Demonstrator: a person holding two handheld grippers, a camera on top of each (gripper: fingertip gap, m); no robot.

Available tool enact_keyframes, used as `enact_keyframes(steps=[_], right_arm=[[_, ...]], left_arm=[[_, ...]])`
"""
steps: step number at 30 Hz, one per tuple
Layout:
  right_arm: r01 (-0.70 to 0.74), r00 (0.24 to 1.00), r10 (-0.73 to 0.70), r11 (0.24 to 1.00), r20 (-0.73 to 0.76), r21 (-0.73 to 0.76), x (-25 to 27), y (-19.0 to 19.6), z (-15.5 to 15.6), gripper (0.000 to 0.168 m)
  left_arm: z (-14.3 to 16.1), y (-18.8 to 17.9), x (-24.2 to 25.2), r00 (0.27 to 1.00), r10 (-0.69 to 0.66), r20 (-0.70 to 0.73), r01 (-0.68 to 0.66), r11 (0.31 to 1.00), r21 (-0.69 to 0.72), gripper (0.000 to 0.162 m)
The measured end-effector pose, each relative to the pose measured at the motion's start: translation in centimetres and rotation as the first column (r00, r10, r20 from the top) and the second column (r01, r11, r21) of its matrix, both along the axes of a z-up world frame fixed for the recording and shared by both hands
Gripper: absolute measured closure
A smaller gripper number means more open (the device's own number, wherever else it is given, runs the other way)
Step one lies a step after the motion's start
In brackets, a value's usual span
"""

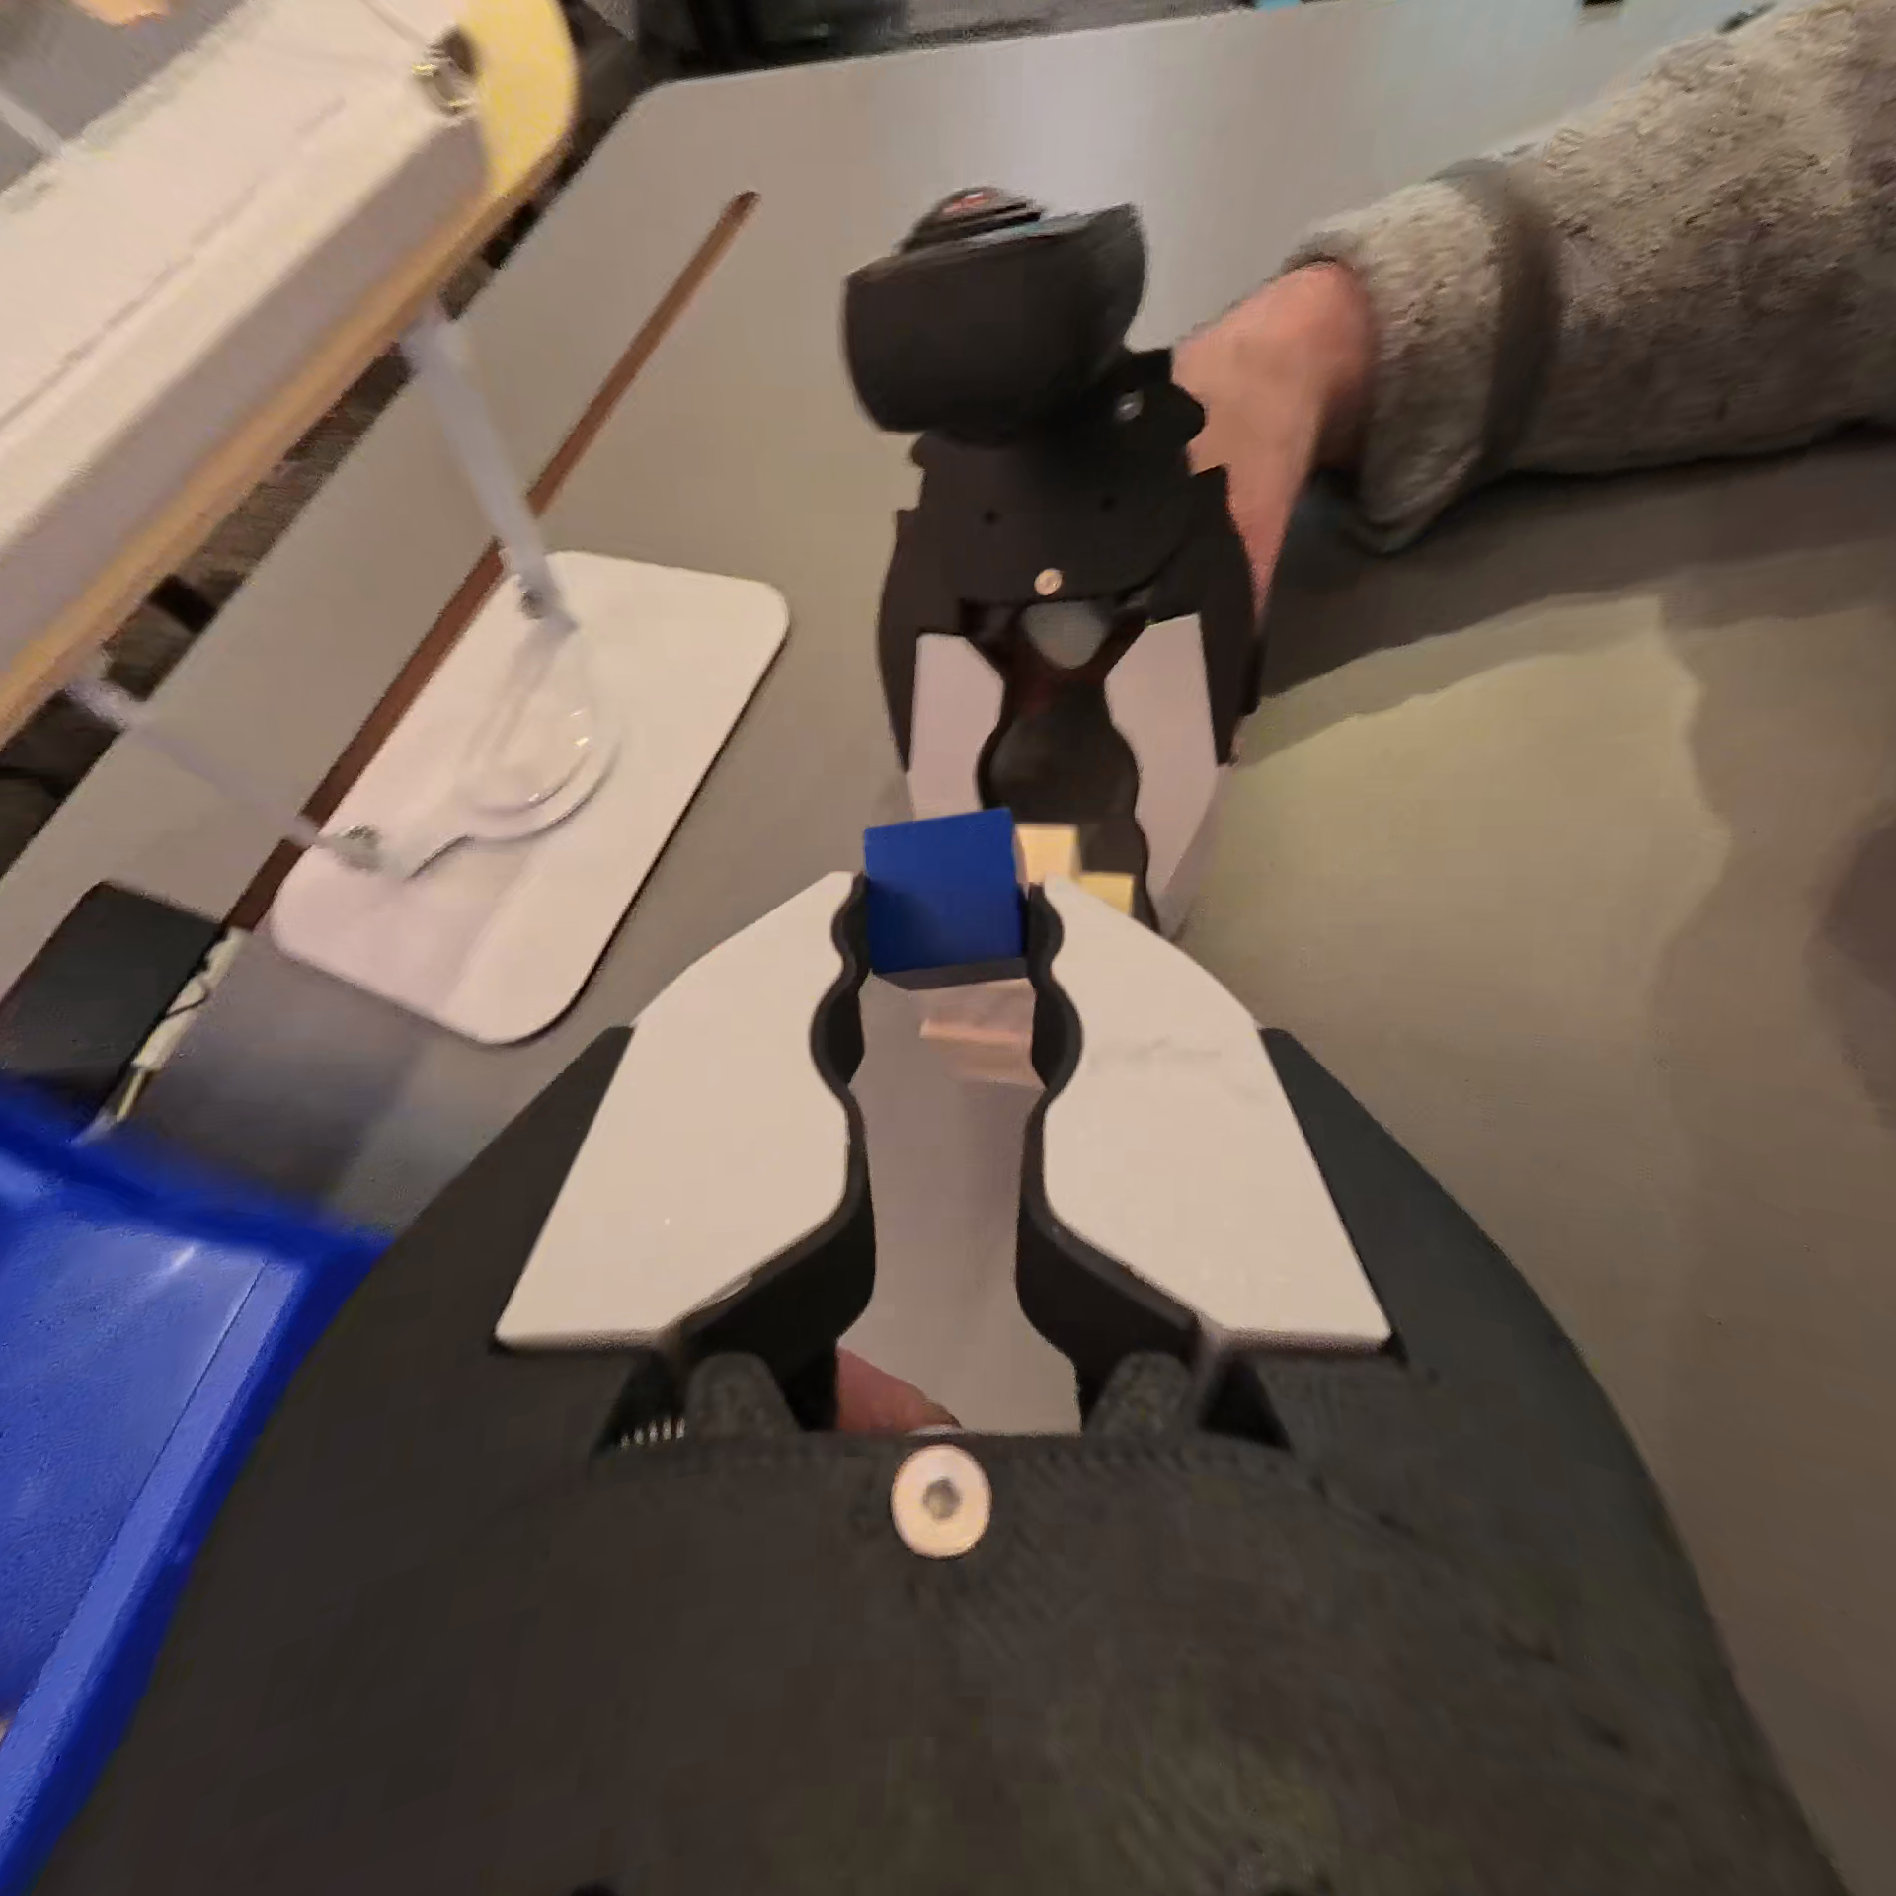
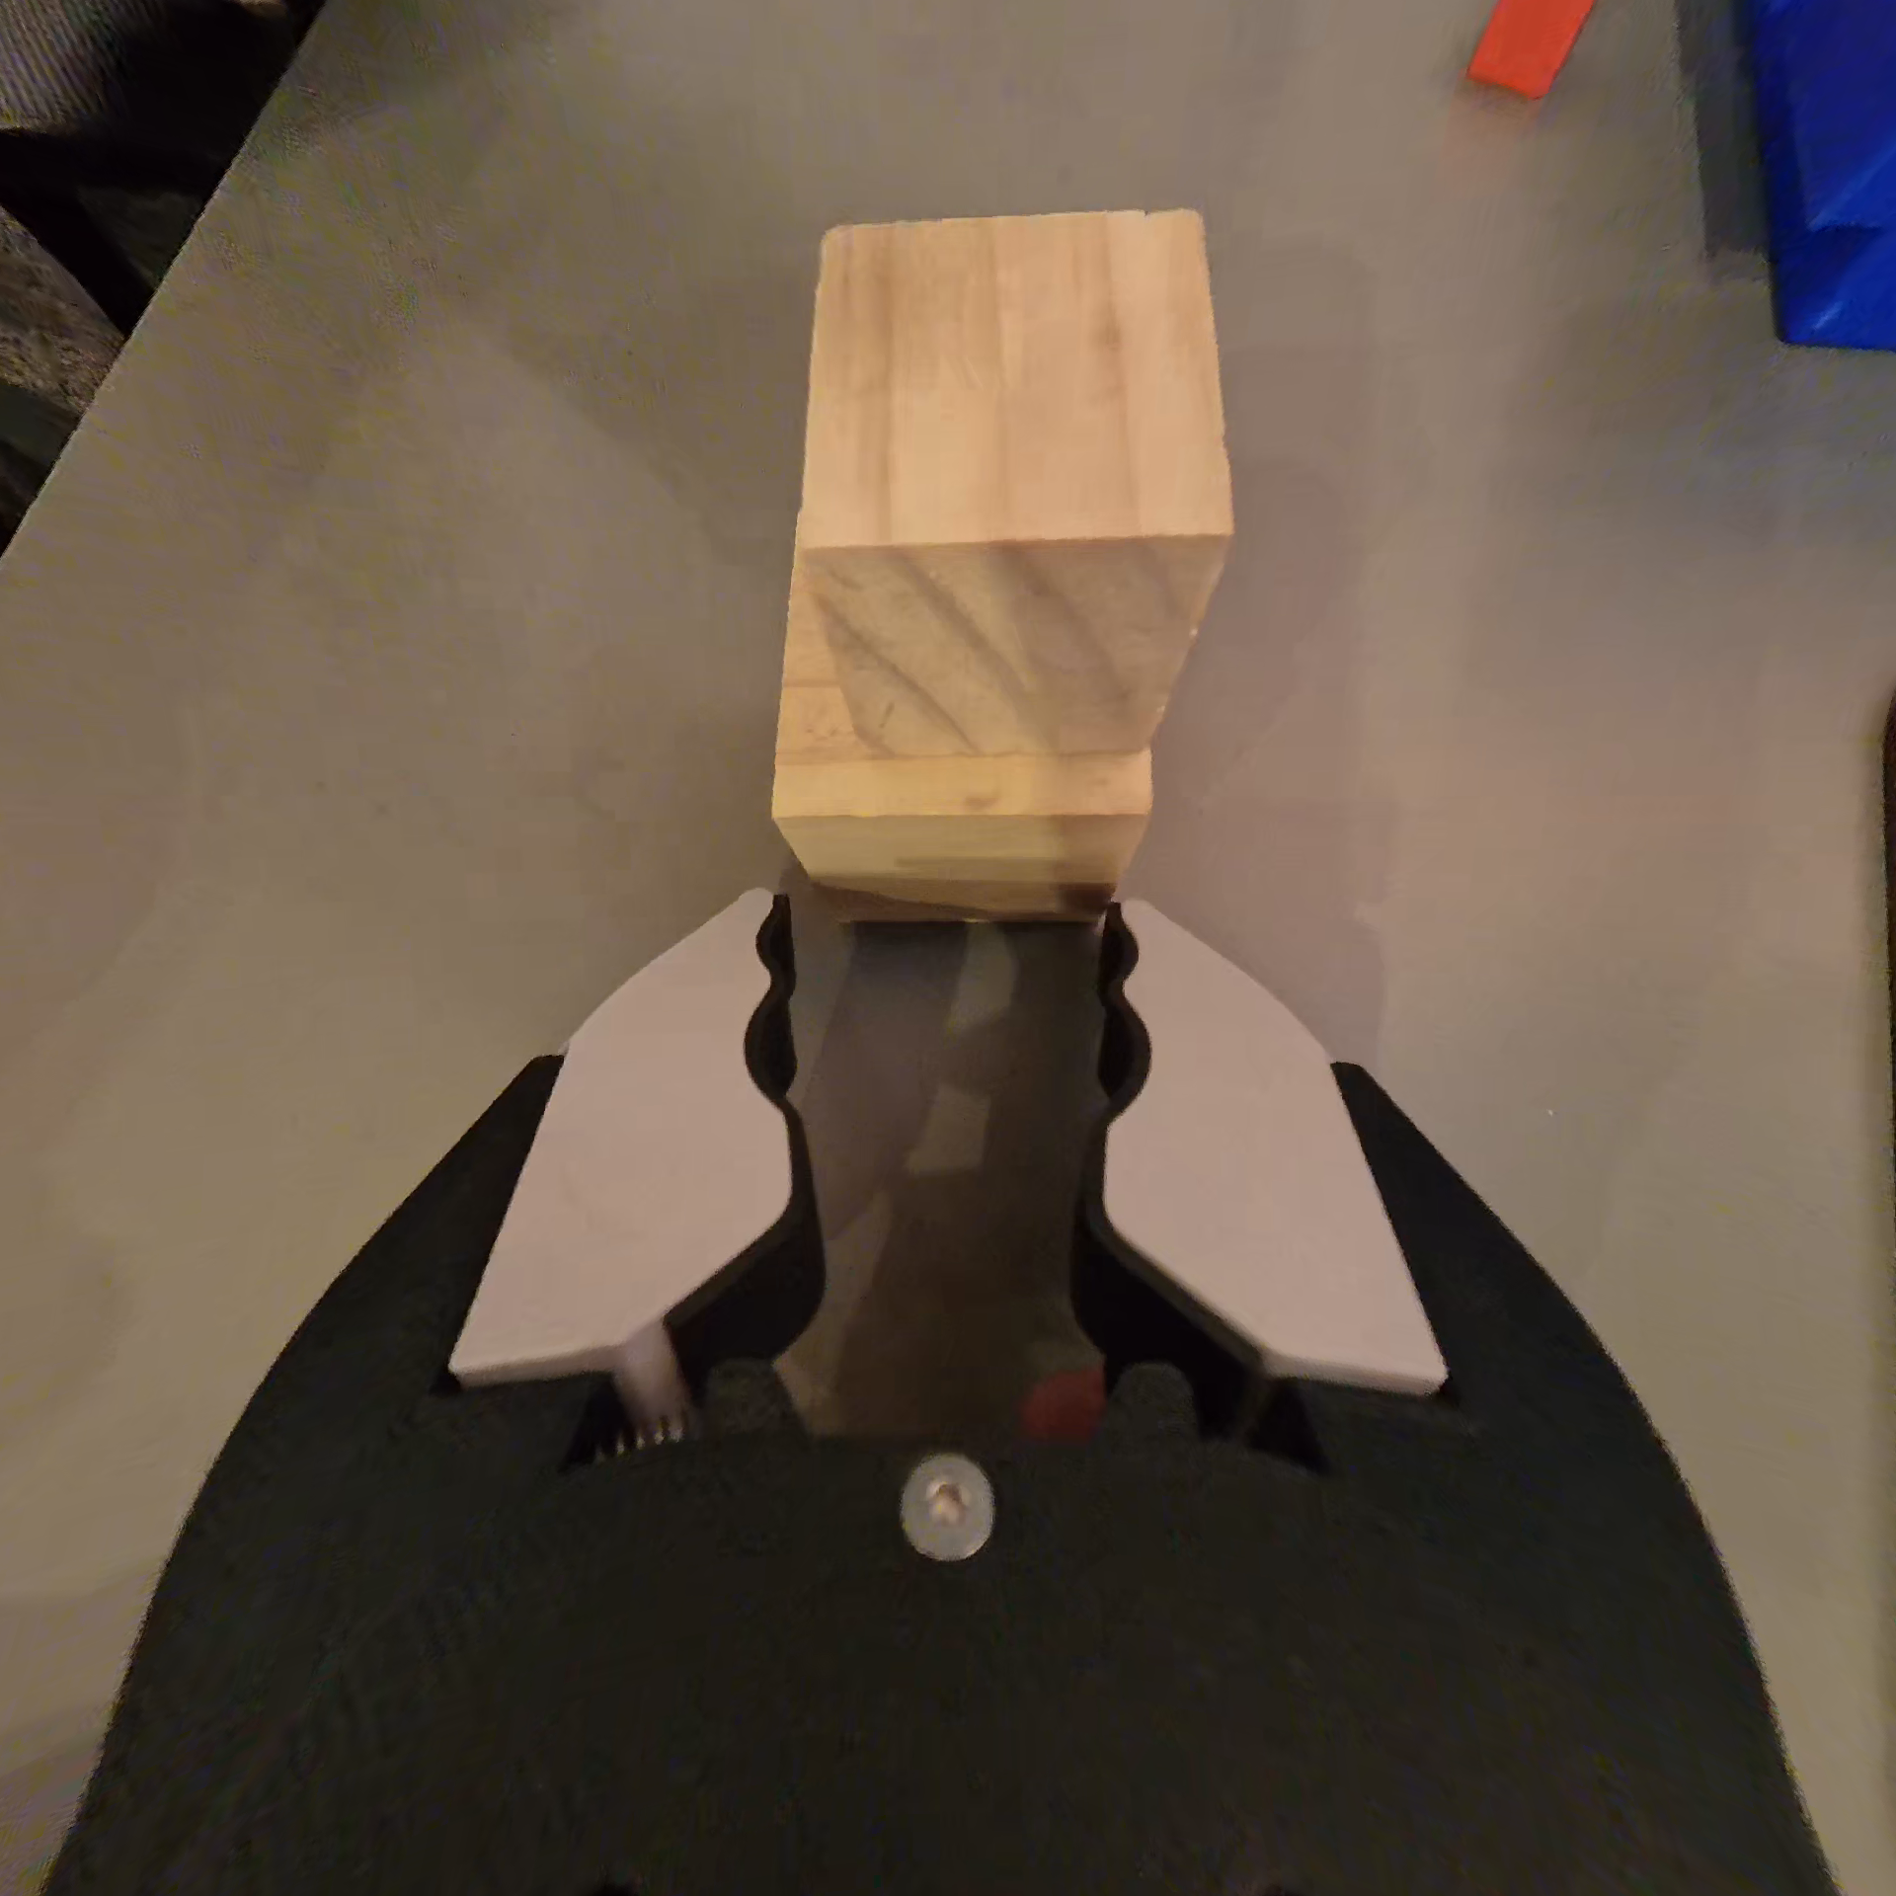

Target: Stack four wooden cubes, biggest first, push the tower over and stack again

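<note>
Item: my left gripper (image 1: 944, 913), clenched on a blue cube (image 1: 946, 913), held above a wooden block (image 1: 975, 1041) on the grey table (image 1: 1436, 923). Item: my right gripper (image 2: 949, 923), released, fingers spread just short of two stacked wooden cubes (image 2: 1000, 575) at twelve o'clock. Blue bin (image 1: 133, 1354) at eight o'clock.

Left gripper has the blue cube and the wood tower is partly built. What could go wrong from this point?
1. The top wooden cube sits skewed on the wooden block below it, so a nudge may topple the pile.
2. The blue cube is pinched only at the tips of the left gripper and could slip out.
3. The right gripper is open close against the pile's base and might bump it.
</note>
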State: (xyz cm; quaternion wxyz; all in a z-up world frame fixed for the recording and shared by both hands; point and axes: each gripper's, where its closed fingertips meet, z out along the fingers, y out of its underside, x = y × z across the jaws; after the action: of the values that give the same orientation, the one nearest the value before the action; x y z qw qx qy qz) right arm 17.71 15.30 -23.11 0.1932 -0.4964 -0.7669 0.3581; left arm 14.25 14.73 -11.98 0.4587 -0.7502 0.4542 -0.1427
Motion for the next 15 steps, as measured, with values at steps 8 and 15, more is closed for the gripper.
enact_keyframes(steps=[8, 15], right_arm=[[-0.013, 1.0, 0.013, 1.0, 0.0, -0.008, 0.1, -0.1, 0.1, 0.11], [-0.016, 1.0, 0.016, 1.0, 0.001, -0.014, 0.1, -0.2, 0.1, 0.109]], left_arm=[[-1.7, 0.7, 0.6, 0.999, -0.01, -0.035, 0.007, 0.997, -0.081, 0.094], [-3.3, 2.1, -16.0, 0.9, 0.422, -0.107, -0.427, 0.904, -0.029, 0.102]])
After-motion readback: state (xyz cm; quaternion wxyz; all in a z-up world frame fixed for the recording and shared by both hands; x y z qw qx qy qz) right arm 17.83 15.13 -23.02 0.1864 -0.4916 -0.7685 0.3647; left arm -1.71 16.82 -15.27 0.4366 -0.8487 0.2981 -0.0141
